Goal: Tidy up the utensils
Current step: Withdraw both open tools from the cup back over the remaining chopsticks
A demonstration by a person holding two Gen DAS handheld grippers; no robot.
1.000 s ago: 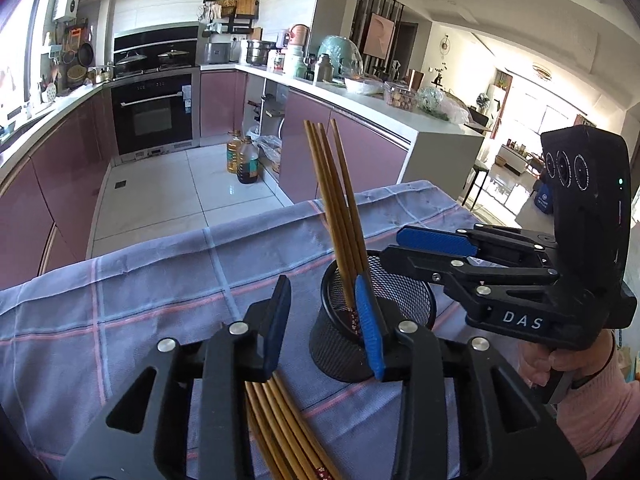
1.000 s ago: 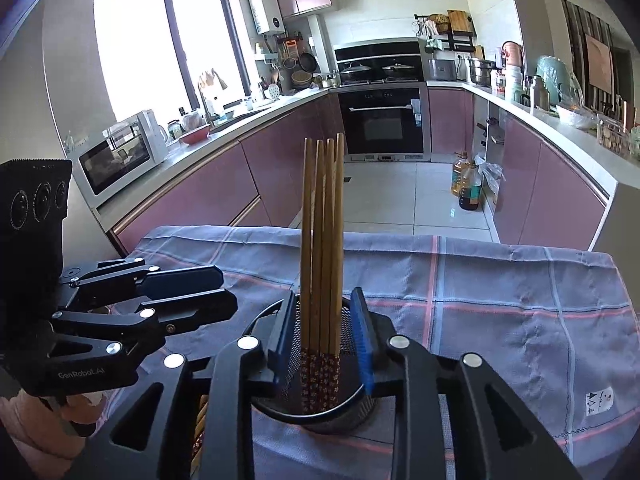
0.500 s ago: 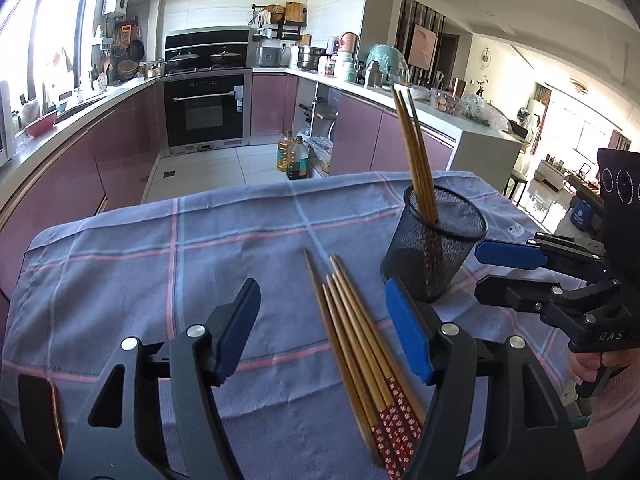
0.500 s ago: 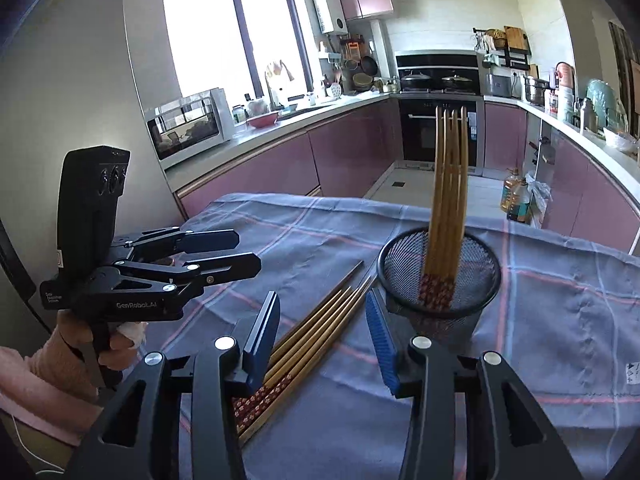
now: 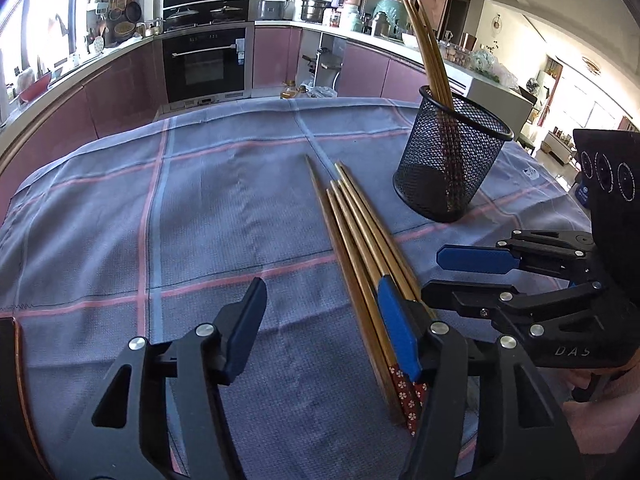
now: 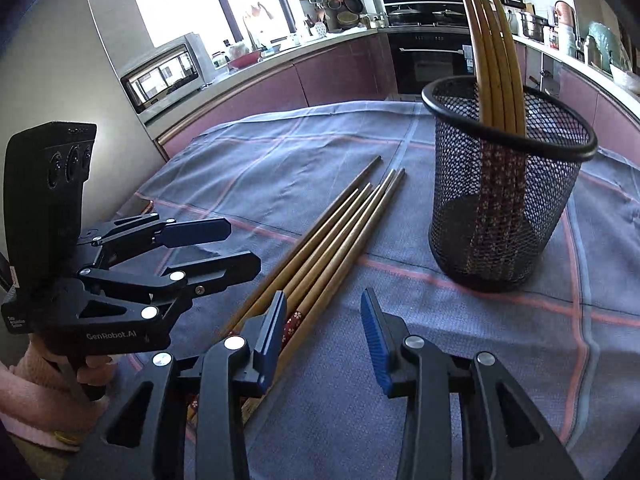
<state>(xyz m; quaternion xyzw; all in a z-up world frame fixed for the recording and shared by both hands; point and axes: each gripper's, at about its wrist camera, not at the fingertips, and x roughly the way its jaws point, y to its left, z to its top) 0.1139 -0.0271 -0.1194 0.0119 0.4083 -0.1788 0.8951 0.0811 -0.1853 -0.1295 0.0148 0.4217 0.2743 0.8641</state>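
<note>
Step in hand: reaching for the loose wooden chopsticks with red patterned ends (image 5: 362,248) lying on the worktop; both the left gripper (image 5: 320,328) and the right gripper (image 6: 326,338) are part-open, empty, jaws just narrowing. Next, 1 must straddle them for the black mesh cup (image 6: 506,184).

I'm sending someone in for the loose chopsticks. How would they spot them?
On the checked blue cloth, find the black mesh cup. The loose chopsticks lie flat in a bundle beside it, red flowered ends toward the grippers, unlike those standing in the cup.

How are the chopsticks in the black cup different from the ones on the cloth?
The chopsticks in the mesh cup stand up, leaning on its rim; the chopsticks on the cloth lie flat. The cup ones have their patterned ends down inside; the cloth ones point theirs toward the grippers. Both bunches are wooden with red flowery ends.
</note>
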